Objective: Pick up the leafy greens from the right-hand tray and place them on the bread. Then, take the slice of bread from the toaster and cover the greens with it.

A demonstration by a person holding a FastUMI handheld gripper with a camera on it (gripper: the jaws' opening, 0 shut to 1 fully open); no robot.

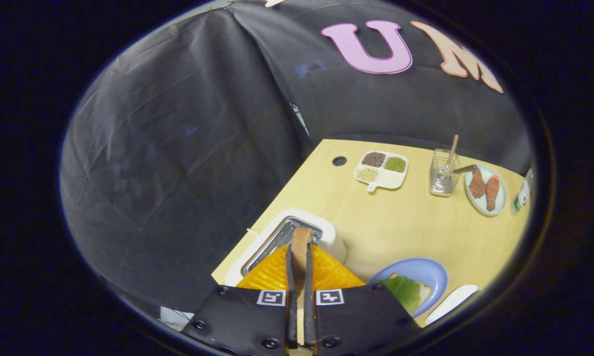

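Note:
My gripper (298,257) is shut on a slice of bread (301,243), held upright on edge between the two fingers, its brown crust sticking out past the tips. The slice hangs above the white toaster (329,232), whose metal slot lies just beyond the fingertips. To the right of the fingers a blue plate (428,272) holds another slice of bread (424,291) with the leafy greens (403,290) lying on top of it.
A white tray edge (450,304) lies right of the blue plate. Farther back on the wooden table stand a divided dish of beans (382,170), a clear cup with utensils (444,175), a plate of chicken pieces (486,190) and a bottle (522,195). The table's left edge runs by the toaster.

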